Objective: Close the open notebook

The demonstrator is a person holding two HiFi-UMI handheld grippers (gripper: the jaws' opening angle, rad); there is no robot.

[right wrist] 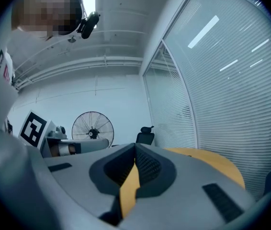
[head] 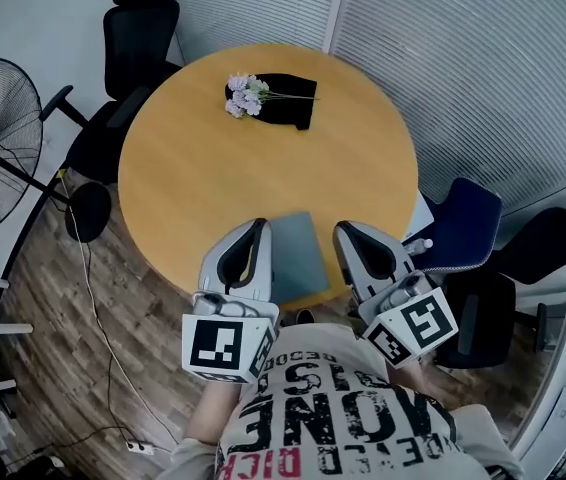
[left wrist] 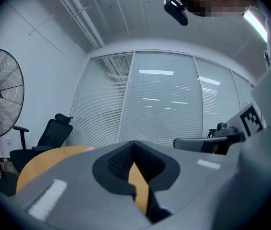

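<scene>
Grey-blue notebook (head: 298,256) sat at the table's (head: 213,158) near edge, looking already shut.
Your left gripper (head: 256,226) and right gripper (head: 344,232) flanked it, both claws pressed together, empty. Risk: a careless swing could have clipped the cover and pushed it off the near edge.

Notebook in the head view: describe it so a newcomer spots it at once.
Start at the round wooden table and go to its near edge, between the left gripper and the right gripper. The notebook lies flat there, a plain grey-blue rectangle, unlike the lilac flowers on the black cloth at the far side.
</scene>
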